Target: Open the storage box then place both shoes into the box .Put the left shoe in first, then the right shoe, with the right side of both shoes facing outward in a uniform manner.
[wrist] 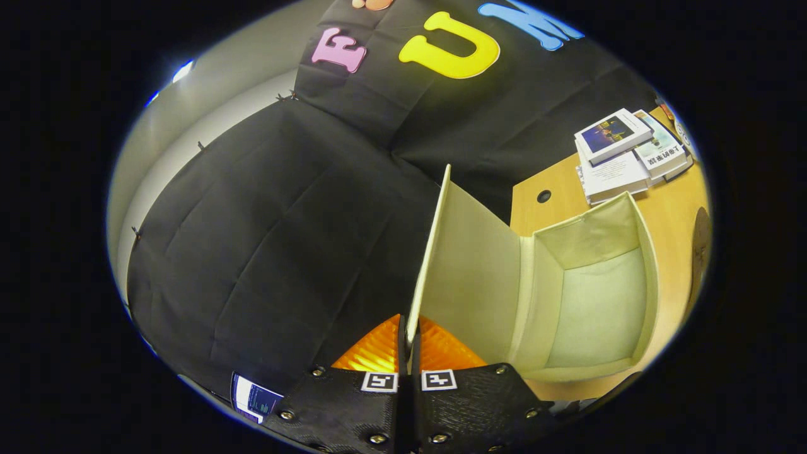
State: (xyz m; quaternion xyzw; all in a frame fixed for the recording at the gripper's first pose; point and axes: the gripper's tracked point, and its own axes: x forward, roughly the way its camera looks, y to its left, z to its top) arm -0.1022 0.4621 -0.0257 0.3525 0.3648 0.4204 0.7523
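The gripper [409, 343] has 2 broad, textured blocks at its base, side by side, with a thin seam between them; each block bears 1 small square black-and-white marker near the seam; round metal screws dot the blocks' faces; 2 ribbed fingers [378, 350] rise from the blocks, narrowing forward.

One storage box [586, 296], one raised lid [466, 277] clamped by one gripper [410, 343], about three books [624, 154]

Print on the stacked books' [621, 154] covers is too small to read
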